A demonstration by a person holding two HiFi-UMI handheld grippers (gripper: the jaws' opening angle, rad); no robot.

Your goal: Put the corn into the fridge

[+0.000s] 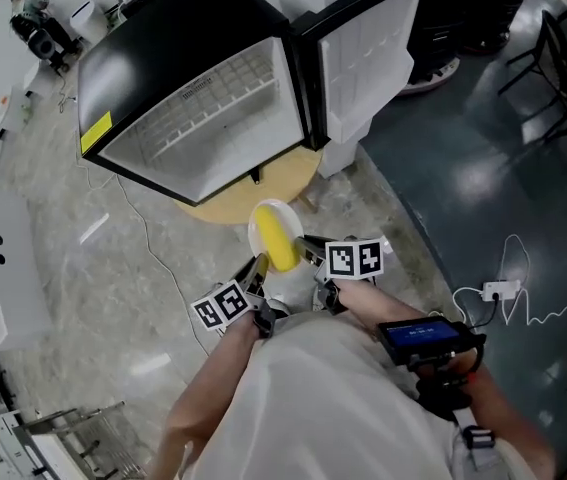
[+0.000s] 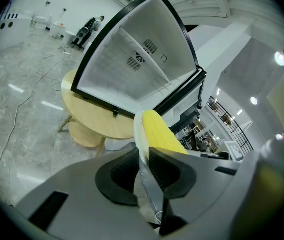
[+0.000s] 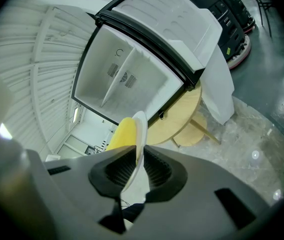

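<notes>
Head view: corn (image 1: 281, 240) on plate (image 1: 256, 230), near fridge (image 1: 203, 108) opening.

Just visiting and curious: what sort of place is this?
Probably a lab or workshop, not a kitchen: a small open fridge sits on a round wooden table, and a power strip lies on the bare floor.

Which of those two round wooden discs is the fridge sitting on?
The bigger, upper one, the tabletop: the fridge stands on it. The smaller disc sits lower, under it.
</notes>
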